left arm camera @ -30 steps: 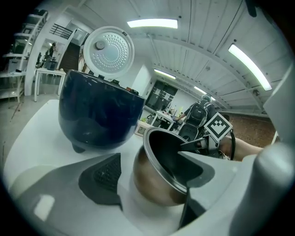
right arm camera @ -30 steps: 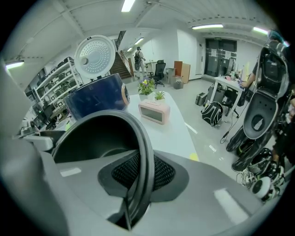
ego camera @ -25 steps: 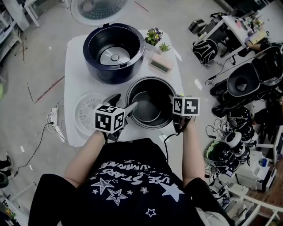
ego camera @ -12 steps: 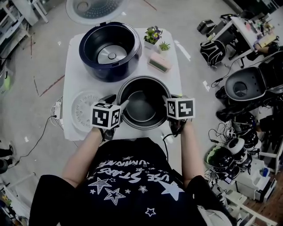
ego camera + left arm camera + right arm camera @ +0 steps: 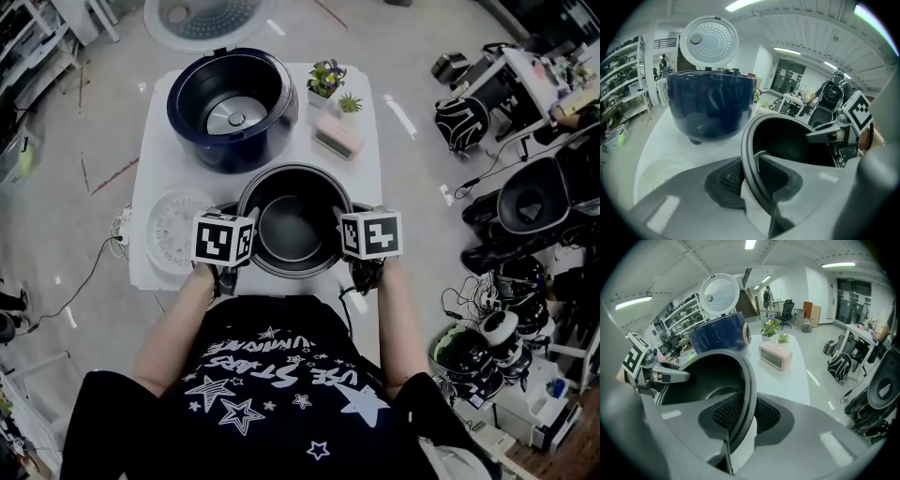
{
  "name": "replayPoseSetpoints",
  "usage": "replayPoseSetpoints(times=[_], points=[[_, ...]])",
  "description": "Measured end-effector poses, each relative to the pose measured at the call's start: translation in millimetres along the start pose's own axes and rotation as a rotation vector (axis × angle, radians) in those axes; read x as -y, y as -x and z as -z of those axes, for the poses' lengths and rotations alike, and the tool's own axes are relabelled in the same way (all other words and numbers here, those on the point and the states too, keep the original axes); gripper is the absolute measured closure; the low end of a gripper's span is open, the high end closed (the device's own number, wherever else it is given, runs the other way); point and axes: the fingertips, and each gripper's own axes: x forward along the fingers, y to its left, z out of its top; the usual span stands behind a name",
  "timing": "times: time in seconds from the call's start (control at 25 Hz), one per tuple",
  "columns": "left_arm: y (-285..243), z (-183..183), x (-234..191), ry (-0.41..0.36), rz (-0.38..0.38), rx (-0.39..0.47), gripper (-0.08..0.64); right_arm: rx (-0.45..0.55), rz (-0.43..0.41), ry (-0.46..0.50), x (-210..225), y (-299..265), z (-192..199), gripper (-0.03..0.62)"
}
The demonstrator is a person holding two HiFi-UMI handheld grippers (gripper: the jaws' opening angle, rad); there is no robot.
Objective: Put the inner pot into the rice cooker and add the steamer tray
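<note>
The dark inner pot hangs over the near part of the white table, held by its rim on both sides. My left gripper is shut on the pot's left rim. My right gripper is shut on the right rim. The blue rice cooker stands open at the far left of the table, lid up, its well showing a metal heating plate. The pale round steamer tray lies flat at the table's left, beside my left gripper.
A pink clock and two small potted plants stand at the table's far right, next to the cooker. Bags, chairs and cables crowd the floor to the right. A power strip lies on the floor at the left.
Both grippers and the pot have shifted left and slightly toward the cooker in the head view. The pot now sits higher, more centred before the cooker.
</note>
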Motion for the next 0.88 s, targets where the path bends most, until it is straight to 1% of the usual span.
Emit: replayPoseSetpoints(times=[0.12,0.28,0.52,0.64,0.88], points=[[-2.1,0.0,-3.1,0.037,-0.025,0.002,0.468,-0.005,0.0,0.018,0.0,-2.2,-1.4,0.488],[-3.5,0.2,-4.5,0.081,-0.052,0.019,0.482,-0.015,-0.005,0.009,1.5,-3.5,-2.7,0.494],[9.8,2.6,-4.6,0.104,-0.1,0.045,0.489,-0.021,-0.035,0.007,-2.5,1.0,-5.6,0.505],[21.8,0.1,-3.1,0.103,-0.127,0.07,0.492,0.005,-0.044,0.016,-6.7,7.9,-9.2,0.509],[47.0,-10.0,2.7,0.113,-0.167,0.154,0.495,0.086,-0.062,0.076,-14.3,29.0,-27.8,0.509]])
